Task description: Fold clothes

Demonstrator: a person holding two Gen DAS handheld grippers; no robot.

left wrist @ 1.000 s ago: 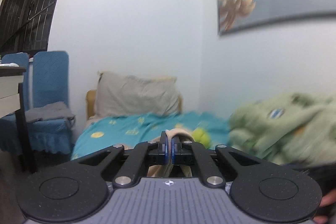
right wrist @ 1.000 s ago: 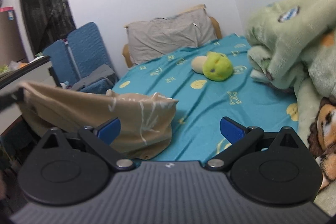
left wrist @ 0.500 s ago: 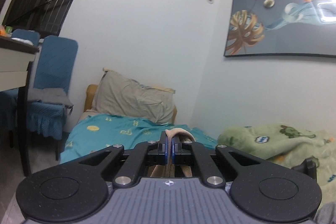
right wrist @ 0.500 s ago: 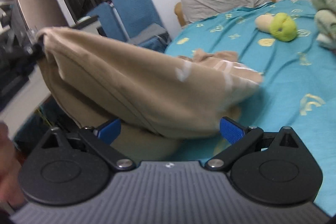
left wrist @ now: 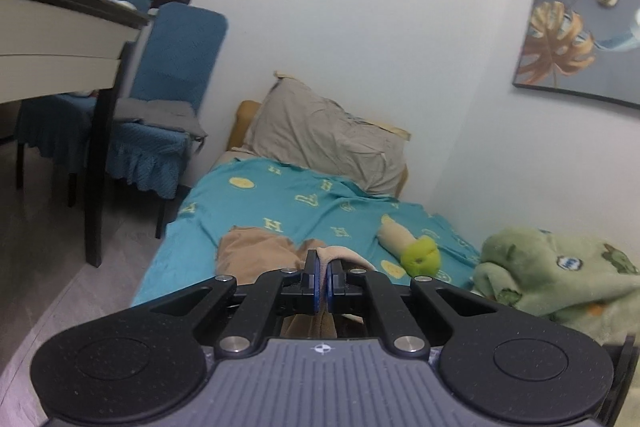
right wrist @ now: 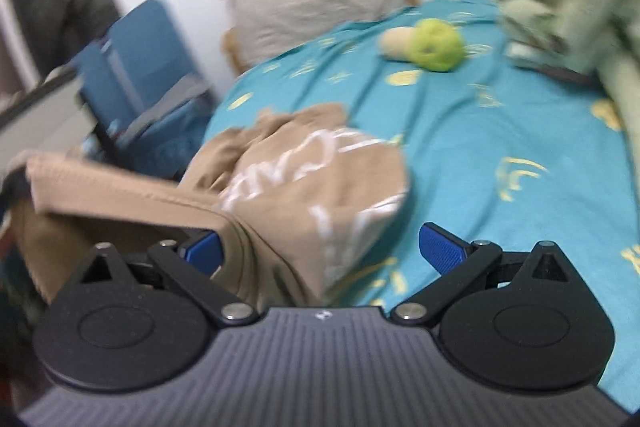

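A tan garment with white lettering [right wrist: 312,183] lies partly on the teal bedsheet [right wrist: 500,131] and is stretched up to the left. My left gripper [left wrist: 322,281] is shut on a fold of the tan garment [left wrist: 260,255], which hangs below it. My right gripper [right wrist: 320,251] is open, and the garment's hem lies between its blue pads [right wrist: 440,247], against the left one. The right wrist view is blurred.
A grey pillow [left wrist: 328,139] leans at the head of the bed. A green and cream plush toy [left wrist: 416,251] lies on the sheet. A green blanket [left wrist: 560,279] is heaped at the right. Blue chairs [left wrist: 168,107] and a table [left wrist: 60,39] stand left of the bed.
The garment has come down from hanging high to resting partly on the bed. My left gripper has tilted down towards the bed, still holding the cloth. The right gripper has moved closer to the hem.
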